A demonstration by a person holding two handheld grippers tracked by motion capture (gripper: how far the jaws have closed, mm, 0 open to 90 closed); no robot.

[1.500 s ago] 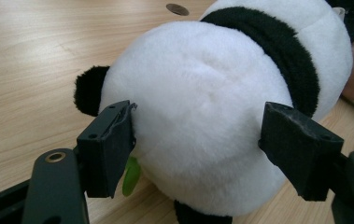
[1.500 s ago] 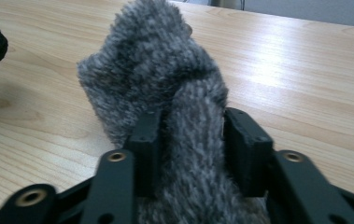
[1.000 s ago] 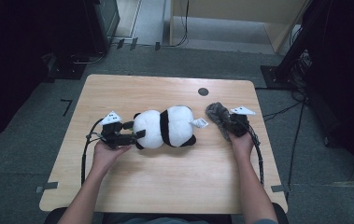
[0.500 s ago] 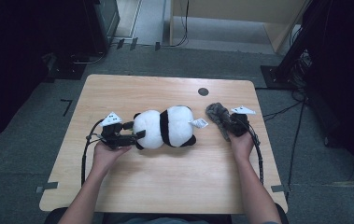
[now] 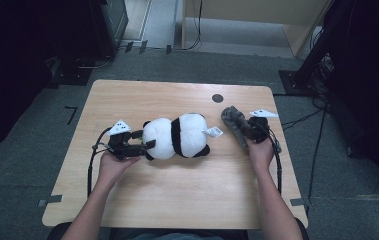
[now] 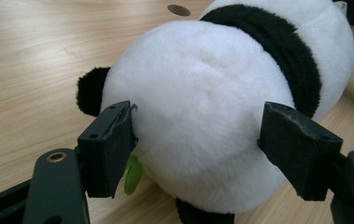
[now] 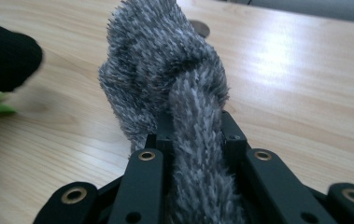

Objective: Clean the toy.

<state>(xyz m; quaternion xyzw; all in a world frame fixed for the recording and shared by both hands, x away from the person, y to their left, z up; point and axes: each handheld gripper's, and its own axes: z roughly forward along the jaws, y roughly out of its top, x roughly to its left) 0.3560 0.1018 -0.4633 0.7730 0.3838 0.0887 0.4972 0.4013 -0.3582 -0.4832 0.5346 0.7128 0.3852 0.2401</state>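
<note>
A black-and-white panda plush lies on its side in the middle of the wooden table. My left gripper is at its head. In the left gripper view both pads press the sides of the round white head. A grey furry toy lies right of the panda. My right gripper has just been closing and is shut on it. A thick strand of grey fur is pinched between its jaws.
A dark round hole is in the table behind the grey toy. A white tag sticks out of the panda toward the right gripper. A green piece lies under the panda's head. Black stands and cables are on the floor at the right.
The right hand has risen slightly with the grey furry toy in its jaws. The left hand and the panda have stayed put.
</note>
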